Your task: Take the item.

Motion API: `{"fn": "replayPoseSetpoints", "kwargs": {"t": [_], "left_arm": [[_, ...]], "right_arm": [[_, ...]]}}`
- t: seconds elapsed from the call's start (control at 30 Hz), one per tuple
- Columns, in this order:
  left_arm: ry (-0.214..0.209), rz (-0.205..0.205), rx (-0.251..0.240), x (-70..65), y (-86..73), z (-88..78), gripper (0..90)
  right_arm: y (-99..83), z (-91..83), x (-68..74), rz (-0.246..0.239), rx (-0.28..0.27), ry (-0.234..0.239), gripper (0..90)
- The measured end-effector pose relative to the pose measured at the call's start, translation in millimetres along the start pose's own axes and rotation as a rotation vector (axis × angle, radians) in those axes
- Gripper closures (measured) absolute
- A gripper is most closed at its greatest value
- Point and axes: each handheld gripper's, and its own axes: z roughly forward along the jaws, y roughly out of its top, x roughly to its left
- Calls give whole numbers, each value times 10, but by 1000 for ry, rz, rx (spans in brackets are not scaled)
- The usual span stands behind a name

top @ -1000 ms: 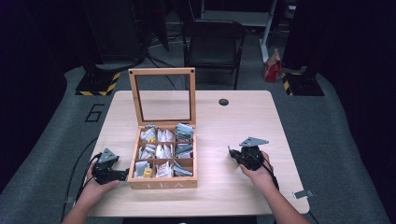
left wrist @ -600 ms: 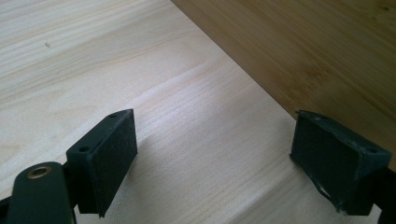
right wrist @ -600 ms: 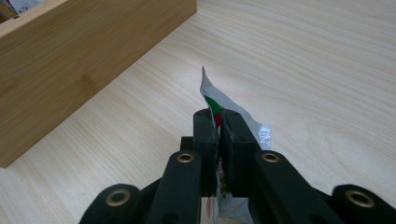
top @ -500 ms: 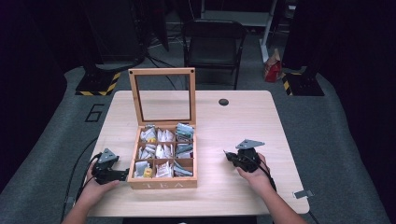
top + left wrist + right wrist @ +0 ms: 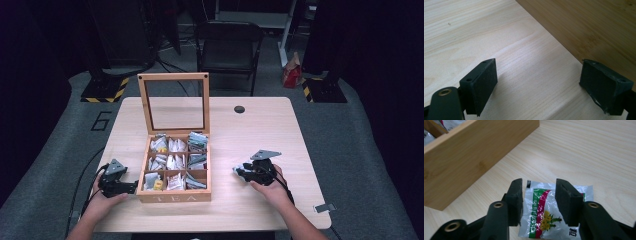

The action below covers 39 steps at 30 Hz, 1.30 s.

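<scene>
An open wooden tea box [image 5: 172,196] stands at the table's front centre with its glass lid [image 5: 173,77] upright. Its compartments hold several sachets. My right gripper [image 5: 241,172] lies low on the table to the right of the box. Its jaws have just been opening. In the right gripper view the gripper [image 5: 539,182] is open over a clear sachet [image 5: 541,220] with a red and green stripe and yellow flowers. The sachet lies flat on the wood and the pads do not press it. My left gripper [image 5: 539,62] rests open by the box's left wall [image 5: 586,27], nothing between its pads.
The box's side wall [image 5: 474,157] stands close to the left of the sachet. A round black grommet [image 5: 239,109] sits at the table's back. A small metal clip [image 5: 322,207] lies near the front right corner. A black chair [image 5: 227,47] stands behind the table.
The right hand has edged slightly left toward the box, and a pale sachet now lies on the table at its tips. The left hand has not moved.
</scene>
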Motion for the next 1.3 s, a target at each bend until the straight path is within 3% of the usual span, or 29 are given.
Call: {"fn": "replayPoseSetpoints", "kwargs": {"t": [0.1, 0.3, 0.4, 1.03, 1.3], "left_arm": [[-2, -8, -2, -5, -2, 2, 139], [0, -3, -4, -2, -1, 3, 139], [-1, -2, -3, -1, -1, 2, 139], [-1, -1, -2, 0, -1, 2, 139], [-1, 0, -2, 0, -1, 1, 139]], "right_arm": [[20, -11, 21, 17, -14, 5, 521], [66, -42, 17, -6, -28, 4, 504], [94, -79, 5, 11, -45, -3, 495], [81, -251, -190, 32, -66, -94, 467], [19, -286, -305, 64, -65, -136, 458]]}}
